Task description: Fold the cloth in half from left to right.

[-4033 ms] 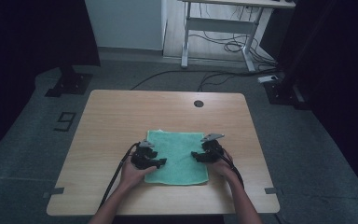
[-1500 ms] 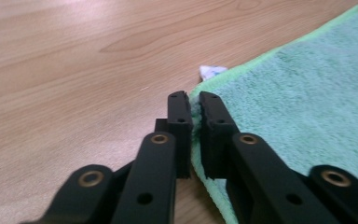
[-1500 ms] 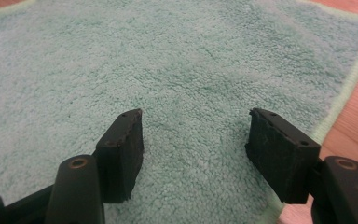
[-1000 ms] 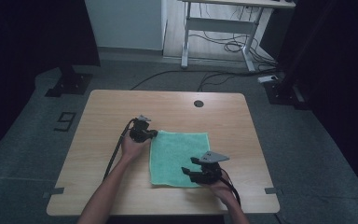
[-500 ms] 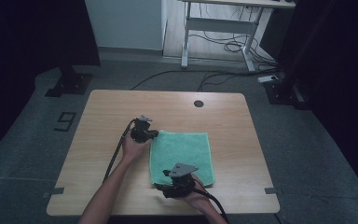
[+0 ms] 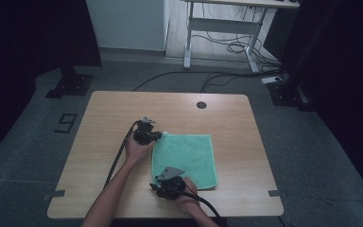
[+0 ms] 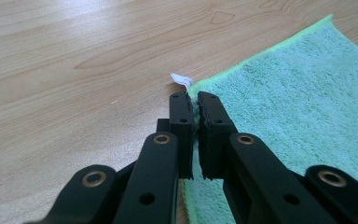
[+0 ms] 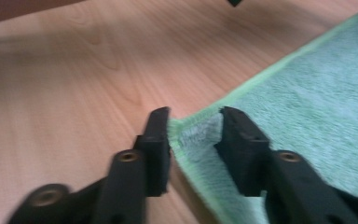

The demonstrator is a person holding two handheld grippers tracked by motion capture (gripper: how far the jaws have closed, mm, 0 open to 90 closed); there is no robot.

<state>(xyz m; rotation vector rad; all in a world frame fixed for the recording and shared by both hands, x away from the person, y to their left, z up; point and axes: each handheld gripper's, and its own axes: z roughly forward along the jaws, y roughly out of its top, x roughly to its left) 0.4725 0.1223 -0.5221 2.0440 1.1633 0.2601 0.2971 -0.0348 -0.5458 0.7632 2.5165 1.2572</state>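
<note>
A green towel (image 6: 186, 157) lies flat on the wooden table (image 6: 104, 113). My left gripper (image 6: 158, 136) sits at the towel's far left corner and is shut on it. In the left gripper view the jaws pinch the towel's corner (image 7: 195, 105), with a small white tag (image 7: 181, 78) sticking out just beyond them. My right gripper (image 6: 154, 187) is at the towel's near left corner. In the right gripper view its jaws stand open around that corner (image 8: 191, 133), the gripper (image 8: 193, 116) straddling the towel's (image 8: 307, 93) edge.
A round cable hole (image 6: 201, 105) lies in the table near its far edge. A desk frame (image 6: 222, 28) with loose cables stands on the floor beyond. Bare wood lies left and right of the towel.
My right gripper has moved from the towel's near right side across to its near left corner. My left gripper has stayed at the far left corner.
</note>
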